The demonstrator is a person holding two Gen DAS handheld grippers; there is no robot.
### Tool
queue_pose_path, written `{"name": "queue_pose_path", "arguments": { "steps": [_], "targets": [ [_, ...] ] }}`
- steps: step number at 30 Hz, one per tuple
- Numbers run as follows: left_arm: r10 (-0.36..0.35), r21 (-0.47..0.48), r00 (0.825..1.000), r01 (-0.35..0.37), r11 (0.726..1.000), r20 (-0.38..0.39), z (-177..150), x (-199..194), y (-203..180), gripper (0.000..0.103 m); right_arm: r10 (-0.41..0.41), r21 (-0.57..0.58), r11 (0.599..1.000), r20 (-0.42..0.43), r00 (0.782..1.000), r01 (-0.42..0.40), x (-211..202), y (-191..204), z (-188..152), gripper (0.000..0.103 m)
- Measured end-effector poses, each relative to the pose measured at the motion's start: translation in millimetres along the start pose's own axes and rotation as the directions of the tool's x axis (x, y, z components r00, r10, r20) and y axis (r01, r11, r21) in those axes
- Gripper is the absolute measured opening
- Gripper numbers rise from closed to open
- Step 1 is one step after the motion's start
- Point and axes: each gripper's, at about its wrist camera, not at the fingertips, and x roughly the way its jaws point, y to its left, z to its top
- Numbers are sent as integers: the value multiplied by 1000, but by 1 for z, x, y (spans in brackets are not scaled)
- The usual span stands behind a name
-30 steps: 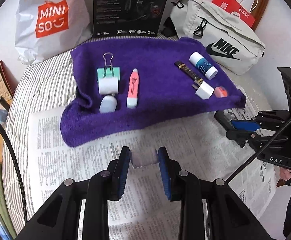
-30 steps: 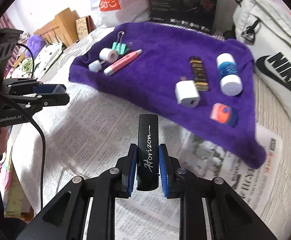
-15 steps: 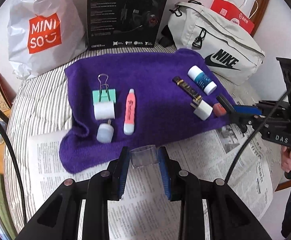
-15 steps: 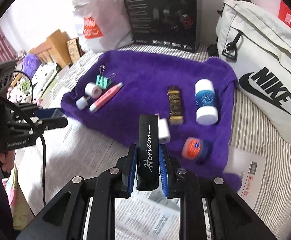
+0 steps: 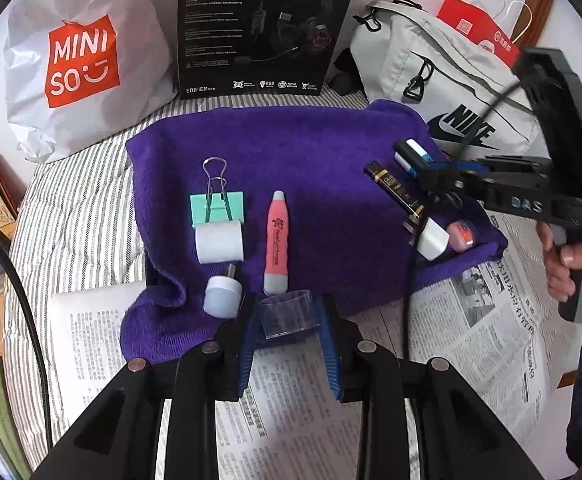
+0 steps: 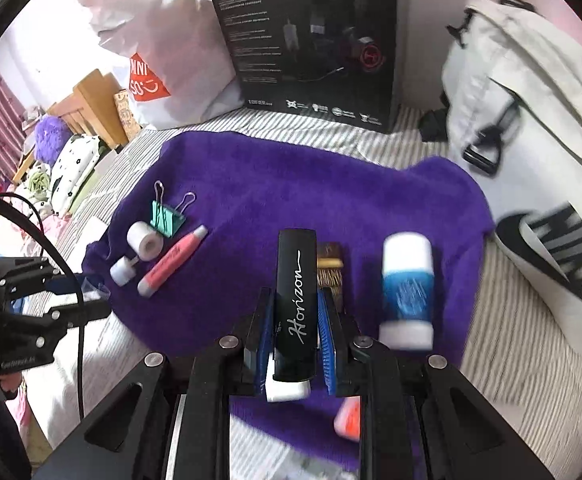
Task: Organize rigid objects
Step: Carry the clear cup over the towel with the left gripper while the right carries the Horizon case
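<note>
Overhead, the right claw (image 6: 294, 336) pinches the black Horizon stick (image 6: 295, 304) above the purple towel (image 6: 311, 196).

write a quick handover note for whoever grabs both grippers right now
Left gripper: closed on a small clear plastic piece, over the near edge of the purple towel.
Right gripper: shut on a black Horizon stick, above the towel's right group.
On the towel: left group of binder clip, white roll, small plug and pink pen; right group of gold-black bar, blue-white tube, white charger and orange piece.
Done: eight items laid out.
Left: set down both held items.
</note>
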Motion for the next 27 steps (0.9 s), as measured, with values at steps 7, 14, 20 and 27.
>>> {"name": "queue_pose_path", "arguments": {
  "steps": [7, 14, 20, 27],
  "targets": [
    [11, -7, 1000, -11, 1000, -1, 8, 5, 8, 28, 12, -29, 1000, -54, 998, -13, 35, 7, 10, 22],
    [9, -30, 1000, -9, 1000, 3, 8, 6, 16, 28, 6, -37, 999, -78, 997, -9, 54, 9, 7, 22],
    [2, -36, 1000, -2, 999, 5, 7, 4, 18, 28, -5, -49, 999, -73, 997, 1, 56, 11, 9, 22],
    [-7, -32, 1000, 7, 999, 1, 5, 3, 17, 28, -17, -63, 998, -76, 997, 12, 62, 11, 12, 22]
  ]
}}
